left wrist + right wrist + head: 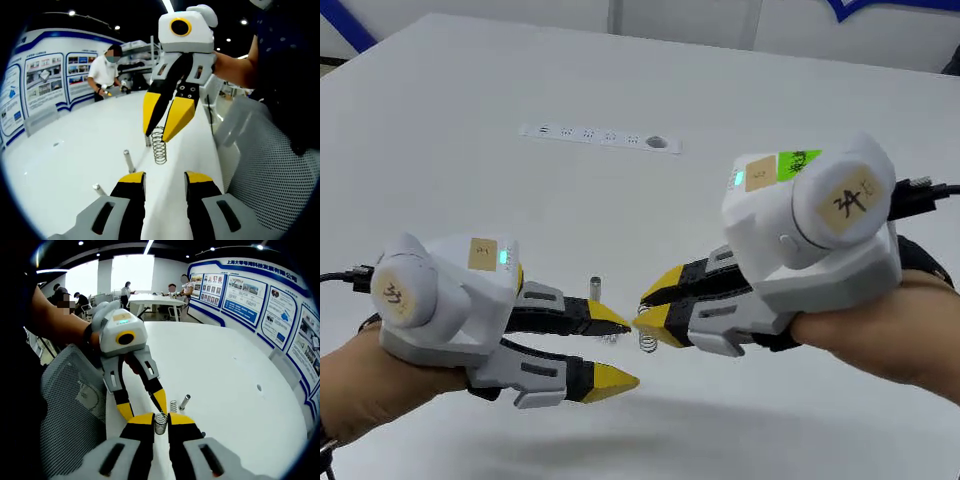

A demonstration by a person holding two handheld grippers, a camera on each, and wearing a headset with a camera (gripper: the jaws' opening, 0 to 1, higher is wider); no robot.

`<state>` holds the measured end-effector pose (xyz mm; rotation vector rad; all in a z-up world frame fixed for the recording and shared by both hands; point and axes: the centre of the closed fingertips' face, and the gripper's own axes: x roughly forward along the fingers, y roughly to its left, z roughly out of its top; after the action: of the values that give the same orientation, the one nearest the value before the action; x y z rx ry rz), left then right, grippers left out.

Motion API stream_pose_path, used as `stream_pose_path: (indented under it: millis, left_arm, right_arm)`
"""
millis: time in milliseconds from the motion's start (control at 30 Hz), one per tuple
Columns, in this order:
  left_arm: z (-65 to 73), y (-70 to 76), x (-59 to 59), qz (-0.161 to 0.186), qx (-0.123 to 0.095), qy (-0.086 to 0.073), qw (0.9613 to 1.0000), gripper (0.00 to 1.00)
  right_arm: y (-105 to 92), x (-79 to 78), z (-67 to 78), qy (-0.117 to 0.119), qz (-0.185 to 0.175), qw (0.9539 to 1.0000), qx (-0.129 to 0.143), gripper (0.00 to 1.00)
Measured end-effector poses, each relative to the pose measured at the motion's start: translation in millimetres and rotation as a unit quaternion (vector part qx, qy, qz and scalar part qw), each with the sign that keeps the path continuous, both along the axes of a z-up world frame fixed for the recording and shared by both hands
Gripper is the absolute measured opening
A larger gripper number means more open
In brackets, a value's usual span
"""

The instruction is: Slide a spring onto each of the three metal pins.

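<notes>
My right gripper [643,310] is shut on a small steel spring [647,340], which hangs from its yellow tips just above the white table [740,150]. The right gripper view has that spring [160,424] pinched between the right gripper's [160,419] tips. My left gripper [618,352] faces it from the left, open and holding nothing. A bare upright metal pin [595,290] stands just behind the tips. In the left gripper view the held spring [159,147] dangles beyond two bare pins [127,161] [98,189]. Beside a pin [184,402] stands a second spring [173,406].
A white power strip [600,137] lies flat further back on the table. A mesh chair [65,390] stands off the table's near edge. People [106,72] are at tables far behind.
</notes>
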<state>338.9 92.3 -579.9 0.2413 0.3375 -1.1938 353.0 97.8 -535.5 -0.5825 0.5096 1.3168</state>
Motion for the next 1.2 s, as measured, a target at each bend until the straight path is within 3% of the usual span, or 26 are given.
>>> stream_pose_path:
  millis: [300, 600, 1200]
  left_arm:
    - [4.9, 11.9, 3.7, 0.032, -0.019, 0.005, 0.9993, 0.39]
    - [5.0, 28.0, 6.1, 0.071, -0.034, 0.009, 0.9969, 0.45]
    - [2.3, 47.6, 3.8, 0.117, -0.052, 0.024, 0.9915, 0.53]
  right_arm:
    - [-11.2, 20.4, 8.1, -0.013, -0.034, 0.9992, 0.017, 0.11]
    - [-22.2, 49.2, 15.7, -0.037, -0.084, 0.9945, 0.050, 0.11]
    - [-26.9, 79.0, -12.0, -0.021, -0.129, 0.9895, 0.061, 0.11]
